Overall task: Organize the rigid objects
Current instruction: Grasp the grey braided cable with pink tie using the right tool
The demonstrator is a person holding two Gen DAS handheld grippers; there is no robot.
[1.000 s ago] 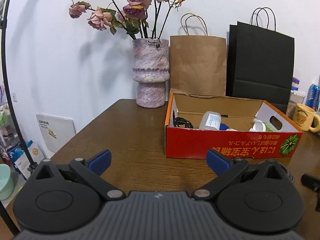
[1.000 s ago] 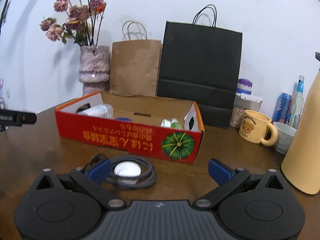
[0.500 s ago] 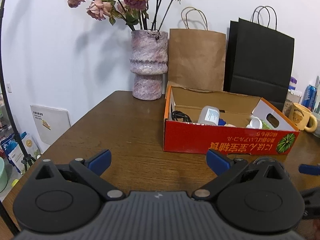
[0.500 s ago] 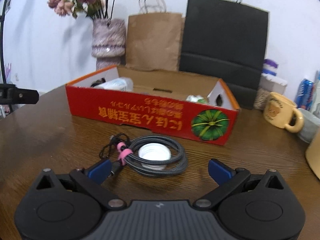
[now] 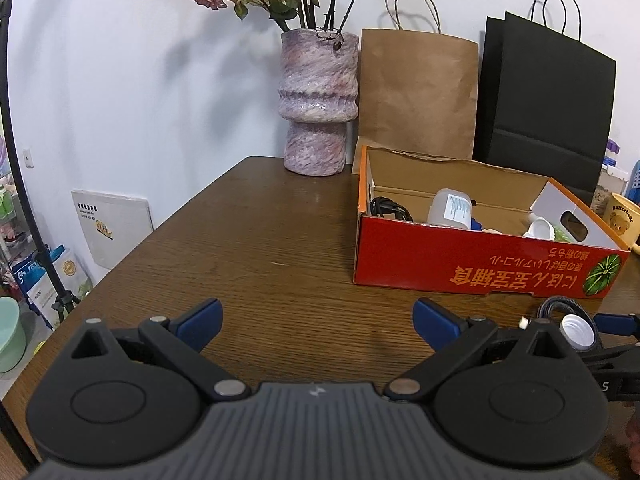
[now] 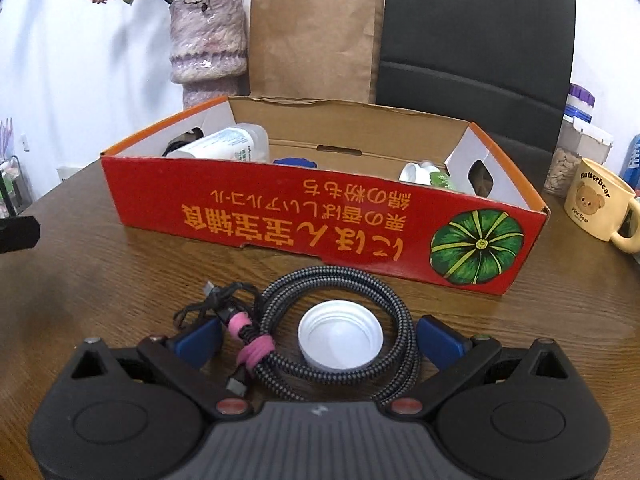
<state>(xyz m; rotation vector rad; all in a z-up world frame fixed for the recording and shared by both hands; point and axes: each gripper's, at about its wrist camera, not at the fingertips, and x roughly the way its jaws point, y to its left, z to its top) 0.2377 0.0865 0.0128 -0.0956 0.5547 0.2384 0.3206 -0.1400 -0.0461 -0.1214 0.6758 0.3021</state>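
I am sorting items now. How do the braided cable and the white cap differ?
The braided cable is dark, coiled and tied with a pink strap; the white cap is plain, round and lies open side up. The cable rings the cap. Both lie on the table, outside the red box.

Dark wood-grain counter [image 6: 100, 280]. Directly on it: red cardboard box [image 6: 320, 232] toward the back; coiled braided cable [image 6: 340, 292] in front of the box, ringing a white cap [image 6: 340, 338]; mottled vase [image 5: 318, 100], brown paper bag [image 5: 416, 92], black bag [image 5: 548, 88] along the wall; bear mug [image 6: 598, 204] at right.
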